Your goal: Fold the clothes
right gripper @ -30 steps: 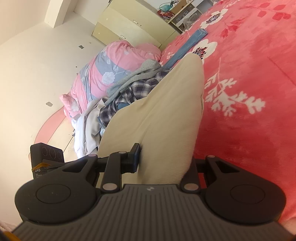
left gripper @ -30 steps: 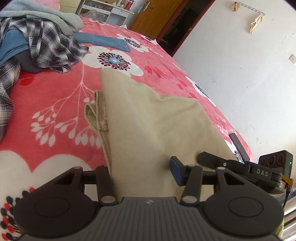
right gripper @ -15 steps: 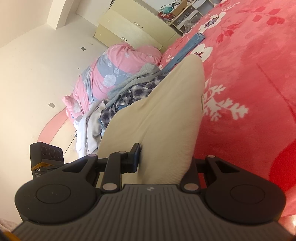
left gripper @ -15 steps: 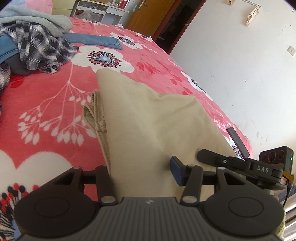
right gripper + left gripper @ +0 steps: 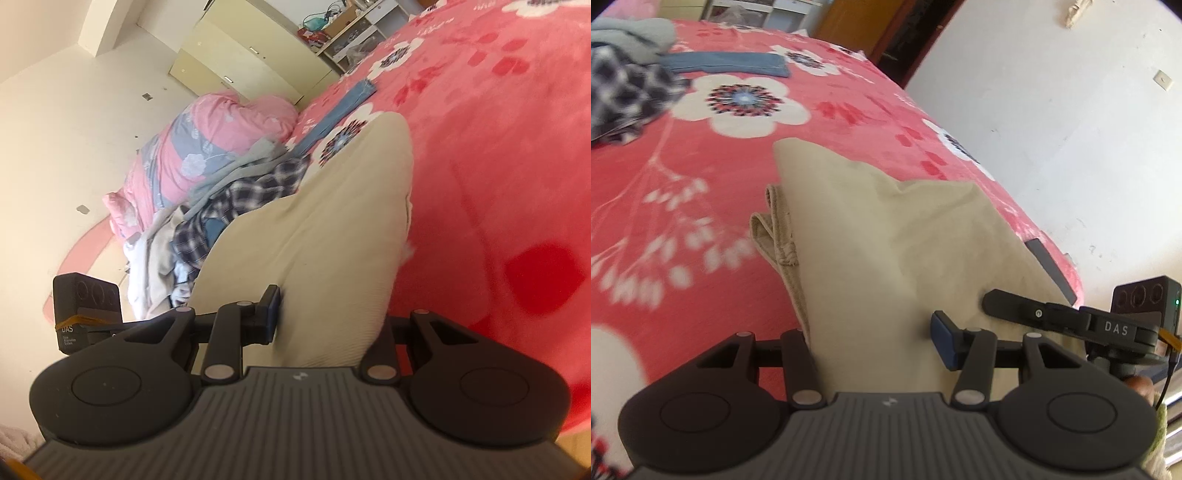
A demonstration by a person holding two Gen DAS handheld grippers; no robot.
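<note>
The left gripper [image 5: 875, 332] is clamped on the near edge of the beige garment [image 5: 886, 236], cloth filling the gap between its fingers. The right gripper [image 5: 328, 317] grips the same edge at the other corner, its blue pad pressed into the fabric. The garment [image 5: 325, 221] runs lengthwise away from both grippers, its far end narrowing and resting on the red floral blanket [image 5: 683, 177]. Beyond lie a plaid shirt [image 5: 624, 96] and folded jeans [image 5: 727, 62].
</note>
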